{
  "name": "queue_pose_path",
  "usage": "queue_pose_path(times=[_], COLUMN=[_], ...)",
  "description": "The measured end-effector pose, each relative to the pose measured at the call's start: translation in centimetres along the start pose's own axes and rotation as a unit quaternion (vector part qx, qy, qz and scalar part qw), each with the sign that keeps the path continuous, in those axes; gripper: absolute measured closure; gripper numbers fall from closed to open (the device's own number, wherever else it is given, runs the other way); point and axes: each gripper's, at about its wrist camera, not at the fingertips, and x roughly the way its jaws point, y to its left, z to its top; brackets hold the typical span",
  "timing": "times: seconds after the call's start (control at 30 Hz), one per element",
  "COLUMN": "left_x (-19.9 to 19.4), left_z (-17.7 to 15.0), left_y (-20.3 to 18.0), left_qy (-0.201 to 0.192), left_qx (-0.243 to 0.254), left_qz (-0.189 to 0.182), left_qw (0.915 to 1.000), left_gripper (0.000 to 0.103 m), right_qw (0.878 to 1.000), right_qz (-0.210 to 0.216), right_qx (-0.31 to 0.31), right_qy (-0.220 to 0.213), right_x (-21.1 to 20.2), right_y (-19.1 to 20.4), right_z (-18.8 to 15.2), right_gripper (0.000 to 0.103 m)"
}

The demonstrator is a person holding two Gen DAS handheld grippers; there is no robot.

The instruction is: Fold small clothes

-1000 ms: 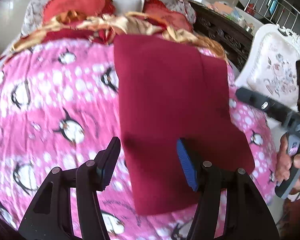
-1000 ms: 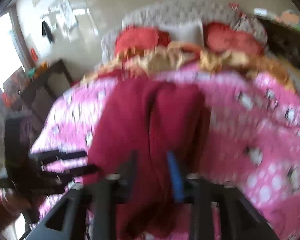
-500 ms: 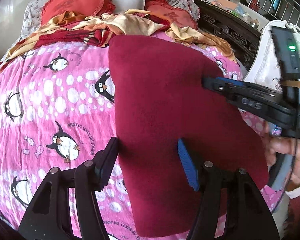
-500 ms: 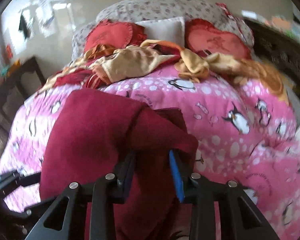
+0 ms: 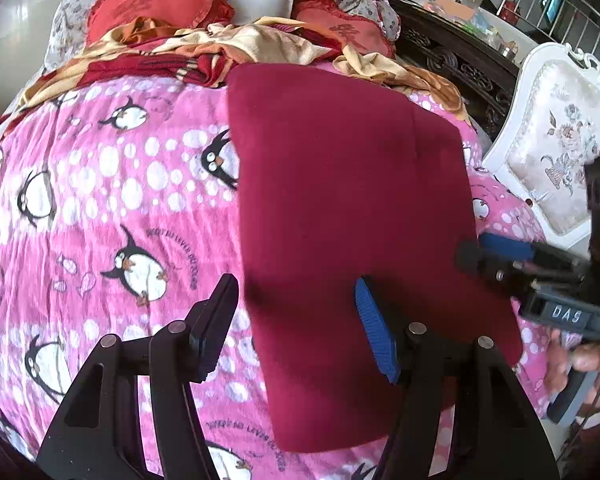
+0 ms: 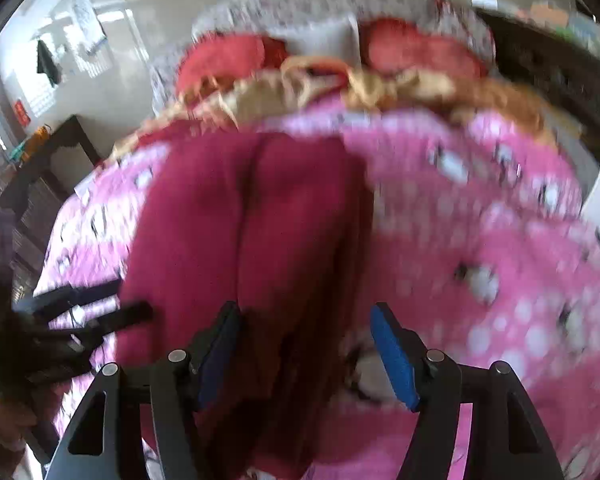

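Lying flat on the pink blanket [image 5: 100,208], the red cloth [image 5: 340,208], already doubled over with a fold seam running down its length. Hovering over the cloth's near left edge, the left gripper [image 5: 296,320], jaws spread and pinching nothing, one finger over the blanket and the blue pad [image 5: 376,336] over the cloth. Reaching in at the cloth's right edge, the right gripper [image 5: 496,256], jaws having just been opening, spread now with the cloth's right edge between them but not gripped; too blurred in its own view [image 6: 306,344] for finer detail. Judging the step: letting go after laying one fold down, before the next fold. Calling next, probably, for both tools pinching the near corners and carrying them toward the far edge beside the heaped bedding [image 5: 220,48], keeping the layers together and the edges lined up. Risking a skewed fold if only the top layer gets caught.
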Motion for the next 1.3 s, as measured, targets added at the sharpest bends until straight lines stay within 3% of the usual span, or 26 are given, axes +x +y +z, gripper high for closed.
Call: queue_pose_path(times=[0.1,0.2,0.27,0.57,0.73,0.8,1.3], left_x=[-0.6,-1.2,-1.4,-0.5,0.1,0.4,2.9], left_z=[-0.2,-0.4,-0.6,-1.2,-0.8,-0.6,0.7], left_y=[0.6,0.8,0.8,0.3,0.3,0.4,0.8], left_qy=[0.004,0.002,0.001,0.013,0.014,0.011,0.007], left_qx=[-0.017,-0.022,-0.021,-0.017,-0.019,-0.020,-0.029], left_qz=[-0.005,-0.007,-0.009,-0.013,-0.021,-0.025,-0.060], left_qw=[0.9998,0.9997,0.9997,0.9997,0.9995,0.9994,0.9978], left_gripper=[0.043,0.043,0.043,0.043,0.043,0.038,0.030], right_qw=[1.000,1.000,0.999,1.000,0.999,0.999,0.992], right_qz=[0.012,0.009,0.005,0.016,0.013,0.011,0.116], right_qx=[0.012,0.001,-0.004,0.020,0.014,0.013,0.038], right_qy=[-0.012,-0.030,-0.037,-0.006,-0.043,-0.051,-0.039], right_x=[-1.4,-2.6,-2.6,1.3,0.6,0.7,5.3], right_y=[0.0,0.4,0.5,0.3,-0.3,-0.7,-1.3], right_z=[-0.6,-0.8,-0.8,-1.7,-1.5,-1.1,1.0], right_gripper=[0.038,0.026,0.026,0.026,0.016,0.010,0.007])
